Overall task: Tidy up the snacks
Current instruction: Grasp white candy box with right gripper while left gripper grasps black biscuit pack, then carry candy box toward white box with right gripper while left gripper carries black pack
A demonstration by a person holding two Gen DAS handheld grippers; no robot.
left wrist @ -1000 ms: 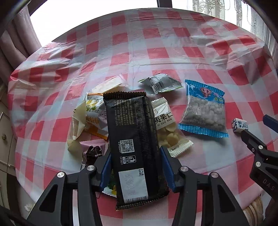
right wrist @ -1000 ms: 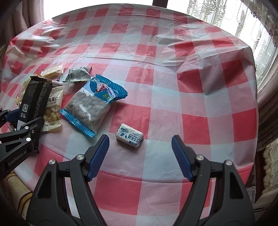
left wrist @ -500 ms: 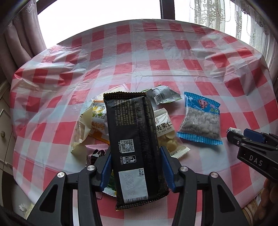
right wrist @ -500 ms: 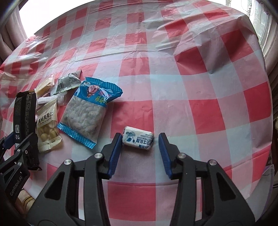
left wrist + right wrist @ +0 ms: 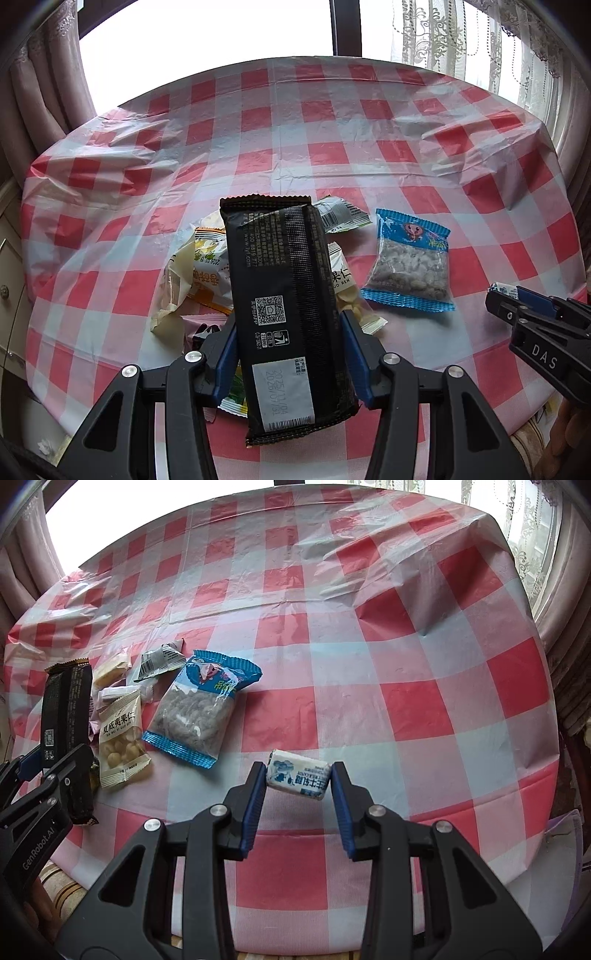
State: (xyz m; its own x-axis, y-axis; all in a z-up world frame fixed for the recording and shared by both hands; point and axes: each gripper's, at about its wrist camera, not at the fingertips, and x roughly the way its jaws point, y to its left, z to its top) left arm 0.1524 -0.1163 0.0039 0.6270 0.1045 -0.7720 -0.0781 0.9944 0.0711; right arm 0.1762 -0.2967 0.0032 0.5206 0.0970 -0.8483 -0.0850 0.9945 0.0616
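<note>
Left gripper [image 5: 288, 354] jaws clamp a long glossy black foil bar [image 5: 284, 299]. Right gripper [image 5: 298, 780] jaws, just closing, pinch a small pillow-shaped white candy [image 5: 298, 778]; crinkly blue pouch [image 5: 201, 709] at 10 o'clock.

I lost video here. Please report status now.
Left gripper shut on black snack bar. Right gripper just closed on small white candy. Nothing blocking.

Black fingers [image 5: 255, 801]; blue pads [image 5: 341, 805]; silver screws.

Daylight from blown-out window [image 5: 207, 48] behind; sharp focus, soft shadows, fisheye edges dark.
</note>
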